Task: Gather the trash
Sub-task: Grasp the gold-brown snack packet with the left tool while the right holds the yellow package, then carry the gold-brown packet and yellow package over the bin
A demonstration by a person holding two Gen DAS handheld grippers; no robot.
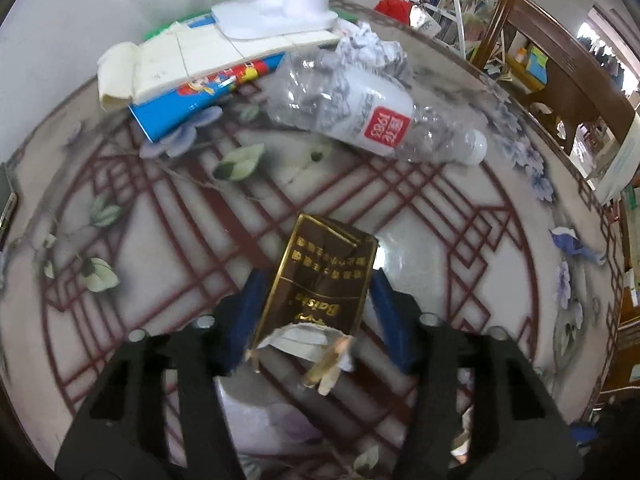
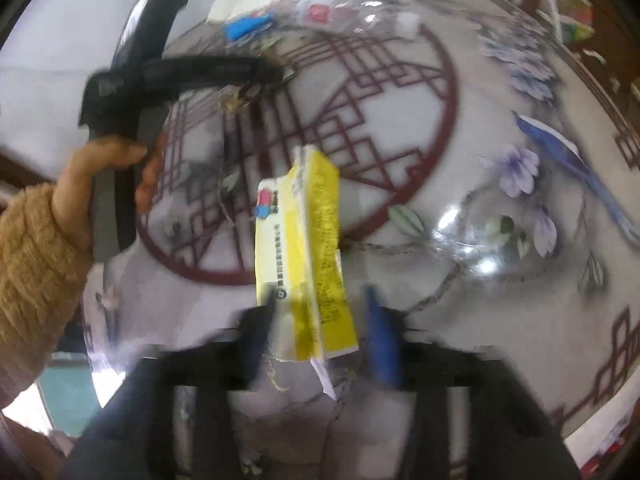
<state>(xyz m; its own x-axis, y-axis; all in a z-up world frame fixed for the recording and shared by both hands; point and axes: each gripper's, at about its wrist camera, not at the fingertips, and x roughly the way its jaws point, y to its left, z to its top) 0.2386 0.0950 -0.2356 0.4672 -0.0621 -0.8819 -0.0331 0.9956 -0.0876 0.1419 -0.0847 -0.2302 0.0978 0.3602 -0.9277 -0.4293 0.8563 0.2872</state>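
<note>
We see a round glass-topped table (image 1: 500, 216) printed with a red lattice, flowers and a blue bird. Along its far edge lies a crowd of things: a crushed clear plastic bottle (image 1: 360, 108) on its side, its white cap pointing towards the right edge and its white label carrying a red square with "1982" and characters we read only upside down. A crumpled ball of paper (image 1: 372, 46) touches the bottle from behind. To the bottle's left, a blue cartoon-printed box (image 1: 208, 94) lies under a stack of cream tiled slabs (image 1: 200, 54), and a white stand base (image 1: 276, 16) rests on that stack. A wooden chair (image 1: 560, 76) stands beyond the right edge.

Near the table's middle, our left gripper (image 1: 316, 292) has its blue-padded fingers spread to either side of a brown-and-gold cigarette pack (image 1: 316, 280) printed "Baisha", its top torn open towards the camera. We cannot tell whether the pads press it.

In the blurred right wrist view, our right gripper (image 2: 320, 332) has its fingers apart on either side of a flattened yellow carton (image 2: 304, 248) with small unreadable print. The left finger seems to touch the carton; the blue right pad stands clear. Our left hand (image 2: 80, 184) holds its tool towards the left edge.
</note>
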